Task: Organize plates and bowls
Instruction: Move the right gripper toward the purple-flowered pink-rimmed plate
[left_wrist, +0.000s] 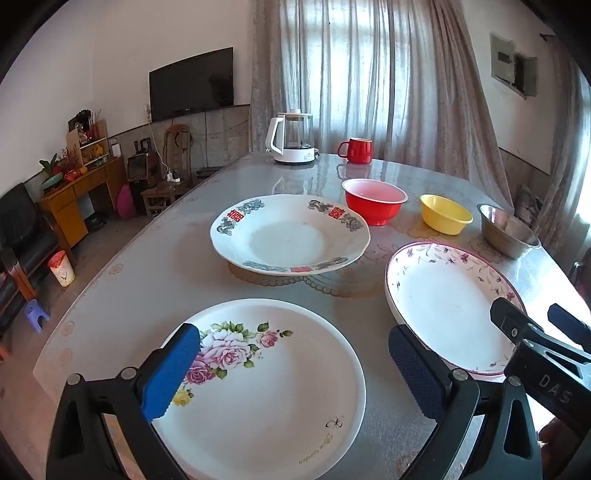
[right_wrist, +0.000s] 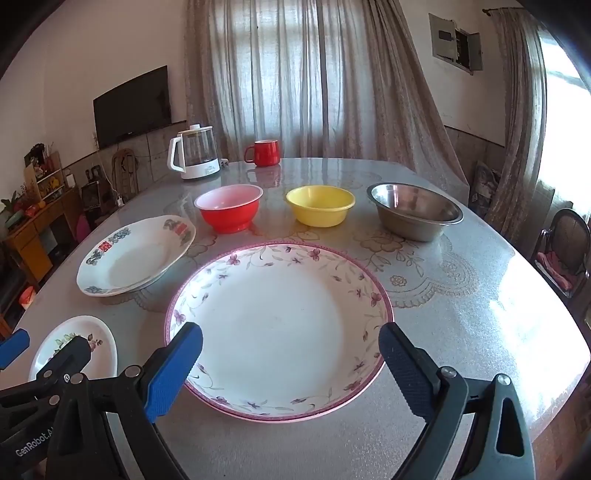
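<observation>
My left gripper (left_wrist: 295, 354) stands open above a white rose-print plate (left_wrist: 280, 398) at the table's near edge, touching nothing. My right gripper (right_wrist: 290, 354) is open over the near rim of a pink-rimmed floral plate (right_wrist: 280, 328), also seen as floral plate (left_wrist: 443, 302). A blue-and-red patterned deep plate (left_wrist: 290, 236) lies further back, left of centre (right_wrist: 133, 258). Behind the plates stand a red bowl (right_wrist: 229, 206), a yellow bowl (right_wrist: 319, 205) and a steel bowl (right_wrist: 413, 210) in a row.
A white kettle (right_wrist: 194, 155) and a red mug (right_wrist: 264, 153) stand at the far end of the grey table (right_wrist: 461, 295). Chairs, a wooden cabinet and a stool sit on the floor to the left; a chair is at the right.
</observation>
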